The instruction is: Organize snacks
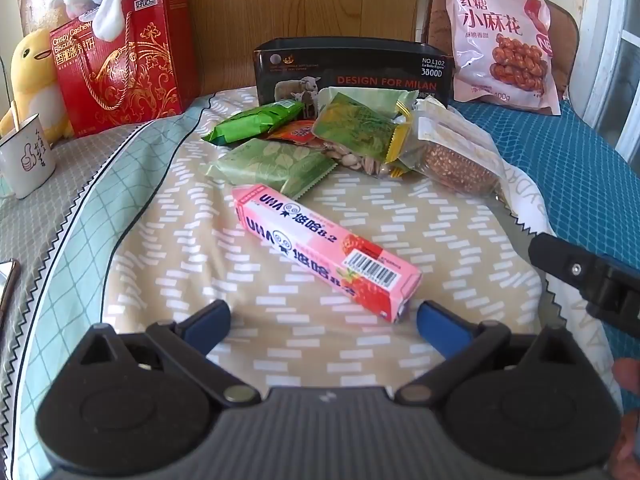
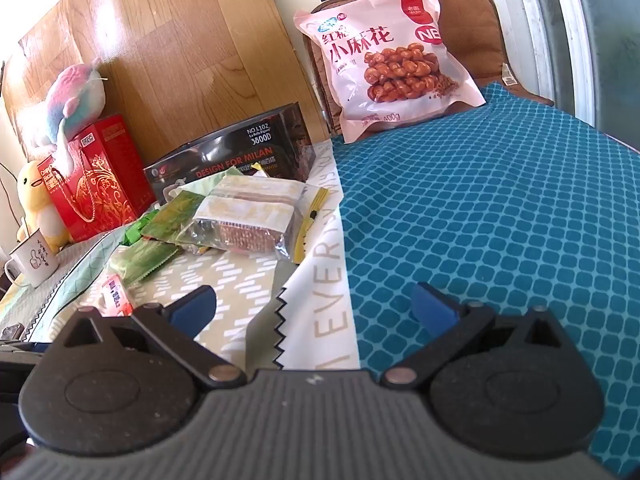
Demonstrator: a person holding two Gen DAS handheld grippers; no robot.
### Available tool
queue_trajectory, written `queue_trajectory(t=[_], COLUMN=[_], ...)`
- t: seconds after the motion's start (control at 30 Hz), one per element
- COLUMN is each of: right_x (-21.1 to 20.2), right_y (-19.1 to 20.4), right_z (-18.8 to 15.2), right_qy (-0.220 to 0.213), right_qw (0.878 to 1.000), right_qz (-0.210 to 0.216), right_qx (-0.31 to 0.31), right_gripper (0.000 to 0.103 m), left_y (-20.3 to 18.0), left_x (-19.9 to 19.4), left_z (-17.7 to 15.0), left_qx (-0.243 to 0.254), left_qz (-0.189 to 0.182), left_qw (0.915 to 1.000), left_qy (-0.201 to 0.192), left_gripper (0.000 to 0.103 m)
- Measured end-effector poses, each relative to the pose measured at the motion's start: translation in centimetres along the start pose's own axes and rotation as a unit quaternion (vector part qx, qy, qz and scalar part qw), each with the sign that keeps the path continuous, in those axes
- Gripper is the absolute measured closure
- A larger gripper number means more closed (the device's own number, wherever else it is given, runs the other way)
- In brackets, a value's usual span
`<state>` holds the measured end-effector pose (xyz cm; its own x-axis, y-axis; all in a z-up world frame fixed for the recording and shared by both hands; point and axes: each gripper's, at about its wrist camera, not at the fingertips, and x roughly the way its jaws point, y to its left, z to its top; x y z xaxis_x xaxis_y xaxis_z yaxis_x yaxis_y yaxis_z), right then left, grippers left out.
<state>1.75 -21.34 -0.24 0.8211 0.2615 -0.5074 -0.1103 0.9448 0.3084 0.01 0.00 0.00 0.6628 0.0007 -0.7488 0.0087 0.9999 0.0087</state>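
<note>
A pink strawberry candy box [image 1: 324, 248] lies slantwise on the patterned cloth, its near end just ahead of my open, empty left gripper [image 1: 324, 314]. Behind it lies a pile of small snack packs [image 1: 320, 140]: green packets, a seed pack and a clear bag of brown biscuits [image 1: 452, 160]. A black box [image 1: 352, 70] stands open behind the pile. My right gripper [image 2: 314, 306] is open and empty above the seam between white cloth and blue cloth. The pile [image 2: 240, 216] lies ahead to its left, and the pink box end [image 2: 116, 294] shows at its left finger.
A large pink bag of twisted pastry [image 1: 504, 40] leans on a brown cushion at the back right, also in the right wrist view [image 2: 388, 64]. A red gift box [image 1: 120, 60], plush toys [image 1: 32, 80] and a white mug [image 1: 26, 158] stand at left. A wooden board backs the scene.
</note>
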Motion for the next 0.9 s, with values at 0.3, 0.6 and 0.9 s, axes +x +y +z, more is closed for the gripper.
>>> queue_trajectory(t=[0.3,0.6,0.9], right_x=[0.0,-0.1,-0.1], right_y=[0.0,-0.1,-0.1], right_z=[0.0,0.1,0.0], right_qy=[0.0,-0.004,-0.01], right_qw=[1.0,1.0,1.0], right_qz=[0.0,0.003,0.009], right_qx=[0.0,0.007,0.021], right_gripper=[0.0,0.0,0.0], left_y=[0.1,-0.3,-1.2], left_x=[0.4,1.0,1.5], left_z=[0.3,0.9,1.6], left_qx=[-0.004,-0.003,0.01], left_qz=[0.002,0.005,0.0], left_qw=[0.9999,0.9995,0.9989], left_qy=[0.013,0.032,0.045], left_gripper=[0.0,0.0,0.0])
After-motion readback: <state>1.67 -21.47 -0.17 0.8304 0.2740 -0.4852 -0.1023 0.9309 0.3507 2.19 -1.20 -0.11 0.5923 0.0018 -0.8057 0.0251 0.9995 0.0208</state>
